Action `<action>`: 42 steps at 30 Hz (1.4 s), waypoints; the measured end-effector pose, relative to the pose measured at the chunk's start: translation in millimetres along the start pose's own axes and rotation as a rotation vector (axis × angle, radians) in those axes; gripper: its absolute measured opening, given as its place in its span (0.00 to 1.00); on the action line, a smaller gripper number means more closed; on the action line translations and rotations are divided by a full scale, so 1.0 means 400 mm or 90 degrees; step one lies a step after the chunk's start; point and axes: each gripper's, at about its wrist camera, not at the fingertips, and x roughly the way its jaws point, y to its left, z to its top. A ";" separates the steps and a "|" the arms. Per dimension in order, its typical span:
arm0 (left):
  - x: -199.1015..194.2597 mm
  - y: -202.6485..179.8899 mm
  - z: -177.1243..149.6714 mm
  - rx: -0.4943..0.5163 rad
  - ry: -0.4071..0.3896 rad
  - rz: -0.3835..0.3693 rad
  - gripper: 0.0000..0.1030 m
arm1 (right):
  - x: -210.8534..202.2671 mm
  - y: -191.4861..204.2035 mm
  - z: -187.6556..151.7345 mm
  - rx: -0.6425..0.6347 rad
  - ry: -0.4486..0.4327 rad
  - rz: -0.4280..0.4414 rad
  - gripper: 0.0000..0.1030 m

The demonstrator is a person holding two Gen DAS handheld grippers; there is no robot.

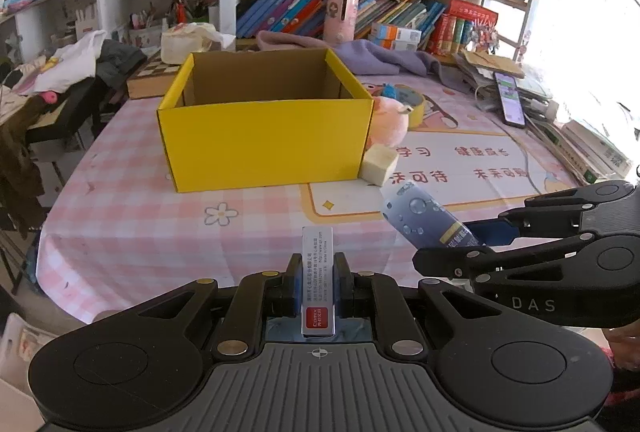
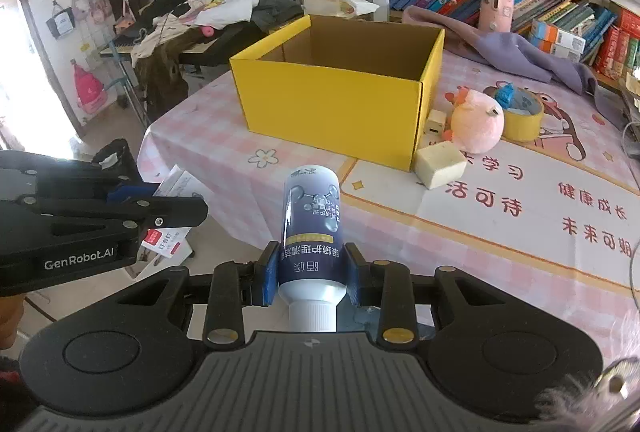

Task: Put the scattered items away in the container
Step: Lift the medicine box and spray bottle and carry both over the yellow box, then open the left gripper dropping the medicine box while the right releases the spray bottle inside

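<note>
While the yellow cardboard box [image 1: 264, 136] looks empty, the left gripper [image 1: 318, 280] clamps a small staples box [image 1: 317, 284], the right gripper [image 2: 312, 272] a blue bottle [image 2: 312, 220]; plush chick [image 2: 476, 120], tape roll [image 2: 522, 122] and foam block [image 2: 440, 164] lie beside it

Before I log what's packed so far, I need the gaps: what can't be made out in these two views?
- Yellow box floor: hidden by its near wall in both views, so any contents cannot be told.
- Small boxed item in the left gripper: print too small in the left wrist view; mostly hidden by the gripper in the right wrist view.
- Bottle cap: partly hidden behind the right gripper body.
</note>
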 end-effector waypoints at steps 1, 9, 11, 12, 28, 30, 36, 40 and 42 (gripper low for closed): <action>0.004 0.000 0.002 0.000 0.001 0.001 0.13 | 0.004 -0.002 0.003 -0.001 0.000 0.001 0.30; 0.051 0.018 0.051 0.003 -0.005 0.018 0.12 | 0.050 -0.040 0.044 -0.002 -0.007 0.007 0.30; 0.063 0.024 0.071 0.007 -0.011 0.024 0.12 | 0.065 -0.052 0.063 -0.001 -0.010 0.008 0.30; 0.070 0.027 0.082 0.009 -0.013 0.027 0.12 | 0.071 -0.057 0.073 -0.002 -0.013 0.009 0.30; 0.177 0.100 0.307 0.029 -0.071 0.078 0.13 | 0.196 -0.139 0.305 -0.049 -0.073 0.019 0.30; 0.201 0.114 0.332 0.024 -0.069 0.076 0.13 | 0.218 -0.150 0.334 -0.053 -0.075 0.022 0.30; 0.297 0.132 0.397 0.040 -0.047 0.073 0.13 | 0.303 -0.175 0.410 -0.091 -0.068 0.012 0.30; 0.364 0.145 0.450 0.065 -0.036 0.076 0.13 | 0.378 -0.192 0.458 -0.141 -0.044 -0.004 0.30; 0.401 0.156 0.476 0.079 -0.025 0.082 0.13 | 0.416 -0.200 0.479 -0.173 -0.024 -0.007 0.30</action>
